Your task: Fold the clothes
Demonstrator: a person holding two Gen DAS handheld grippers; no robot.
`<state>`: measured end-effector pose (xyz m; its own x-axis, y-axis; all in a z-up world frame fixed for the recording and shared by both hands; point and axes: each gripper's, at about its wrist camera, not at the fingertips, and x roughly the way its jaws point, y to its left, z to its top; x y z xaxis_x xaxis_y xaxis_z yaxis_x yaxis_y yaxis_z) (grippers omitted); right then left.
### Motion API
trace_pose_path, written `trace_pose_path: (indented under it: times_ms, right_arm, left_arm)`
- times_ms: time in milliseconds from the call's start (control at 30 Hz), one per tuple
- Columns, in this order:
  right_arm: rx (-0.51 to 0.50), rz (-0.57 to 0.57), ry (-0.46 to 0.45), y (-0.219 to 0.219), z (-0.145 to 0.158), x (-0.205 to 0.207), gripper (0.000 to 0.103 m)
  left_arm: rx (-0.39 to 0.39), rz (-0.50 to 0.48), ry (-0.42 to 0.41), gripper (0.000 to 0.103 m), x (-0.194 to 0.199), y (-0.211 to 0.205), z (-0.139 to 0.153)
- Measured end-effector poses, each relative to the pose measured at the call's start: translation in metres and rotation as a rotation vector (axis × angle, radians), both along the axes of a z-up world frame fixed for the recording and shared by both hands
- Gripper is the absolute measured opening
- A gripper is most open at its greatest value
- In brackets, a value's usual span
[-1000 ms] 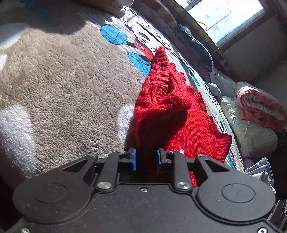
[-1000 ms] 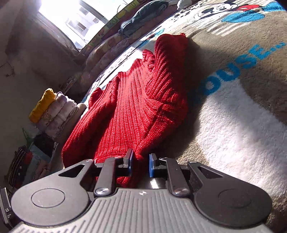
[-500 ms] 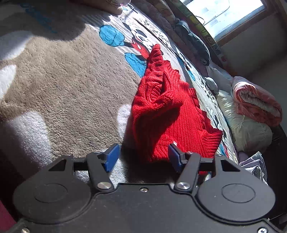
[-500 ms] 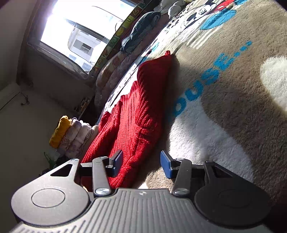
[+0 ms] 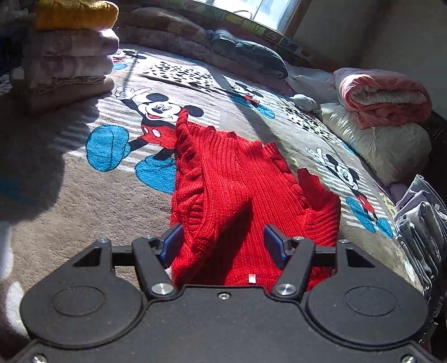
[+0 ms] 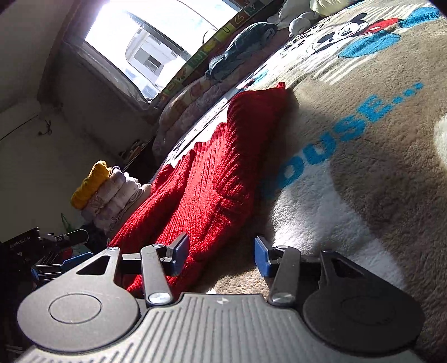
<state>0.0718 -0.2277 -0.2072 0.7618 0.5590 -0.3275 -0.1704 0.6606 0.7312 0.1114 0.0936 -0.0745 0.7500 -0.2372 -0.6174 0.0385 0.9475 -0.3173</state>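
1. A red knitted sweater (image 5: 232, 181) is lying on a bed covered by a beige cartoon-mouse blanket (image 5: 69, 195), in bright sunlight from a window (image 6: 156, 42).

2. The sweater is resting partly folded: its left edge is doubled over along a frilled ridge, and a sleeve (image 5: 318, 201) is lying bunched at its right side.

3. The left gripper (image 5: 223, 245) is hovering just above the near hem with its jaws spread wide and holding nothing. One second ago these jaws were clamped on the red knit; half a second ago they were already opening.

4. The right gripper (image 6: 220, 254) is sitting low beside the sweater's other edge, its jaws likewise parted and empty, one blue pad (image 6: 180, 254) just beside the fabric. A second ago they too were pinched on the knit.

5. Both grippers are letting the garment go and drawing back, so the sweater is now lying flatter than it was a second ago.

6. This release is suggesting that one fold has just been laid down. The sweater is looking narrower but long, so a further fold probably remains.

7. At the far left, a stack of folded clothes (image 5: 69, 55) is sitting on the bed, topped by a yellow knit (image 5: 75, 14).

8. A rolled pink quilt (image 5: 382, 95) is resting on pillows at the far right.
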Motion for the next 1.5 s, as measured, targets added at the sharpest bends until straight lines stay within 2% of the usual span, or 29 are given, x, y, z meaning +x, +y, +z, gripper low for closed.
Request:
trace_pose_path:
  times_ms: [133,167,233,300,367,467,700,767,833,900,1033,1067,1133,1167,1200,1333,1500]
  right_arm:
    - [-0.039,-0.006,-0.048,0.006,0.000,-0.005,0.055]
    - [-0.049,-0.005,-0.059,0.008,0.000,-0.006,0.058]
    - [-0.062,0.014,-0.084,0.015,0.003,-0.006,0.070]
    - [-0.083,0.042,-0.111,0.023,0.006,-0.006,0.091]
    - [-0.121,0.065,-0.130,0.034,0.009,-0.005,0.103]
    - [-0.154,0.051,-0.140,0.042,0.010,-0.005,0.103]
    - [-0.123,0.014,-0.135,0.041,0.010,-0.003,0.103]
    - [-0.110,0.005,-0.135,0.040,0.009,-0.002,0.102]
    - [-0.101,-0.002,-0.133,0.039,0.008,-0.002,0.099]
    - [-0.093,-0.009,-0.132,0.038,0.008,-0.001,0.094]
    - [-0.075,-0.023,-0.130,0.035,0.006,0.000,0.092]
    - [-0.071,-0.027,-0.129,0.035,0.006,0.000,0.092]
    - [-0.064,-0.032,-0.128,0.034,0.006,0.001,0.092]
    - [-0.062,-0.033,-0.127,0.033,0.005,0.001,0.092]
    - [-0.060,-0.034,-0.126,0.033,0.005,0.001,0.091]
    - [-0.065,-0.036,-0.127,0.032,0.004,0.001,0.088]
    - [-0.085,-0.027,-0.135,0.032,0.004,0.000,0.085]
  left_arm:
    - [0.072,-0.026,0.005,0.073,0.046,-0.011,0.012]
    - [0.078,-0.029,0.010,0.073,0.059,-0.012,0.013]
    - [0.089,-0.036,0.021,0.073,0.083,-0.013,0.016]
    - [0.093,-0.031,0.033,0.072,0.104,-0.013,0.016]
    - [0.088,-0.034,0.055,0.072,0.125,-0.013,0.014]
    - [0.077,-0.047,0.091,0.072,0.153,-0.014,0.008]
    - [0.031,-0.053,0.183,0.069,0.211,-0.011,-0.016]
    - [0.045,-0.038,0.206,0.068,0.226,-0.009,-0.023]
    - [0.059,-0.042,0.227,0.064,0.236,-0.009,-0.029]
    - [0.073,-0.049,0.247,0.049,0.244,-0.009,-0.035]
    - [0.102,-0.067,0.277,0.043,0.252,-0.013,-0.046]
    - [0.102,-0.071,0.282,0.036,0.253,-0.014,-0.048]
    - [0.108,-0.069,0.276,0.030,0.252,-0.015,-0.048]
    - [0.111,-0.068,0.272,0.021,0.251,-0.016,-0.048]
    - [0.110,-0.067,0.261,0.006,0.249,-0.017,-0.046]
    - [0.115,-0.074,0.194,0.006,0.234,-0.020,-0.029]
    - [0.103,-0.074,0.078,0.006,0.204,-0.016,0.007]
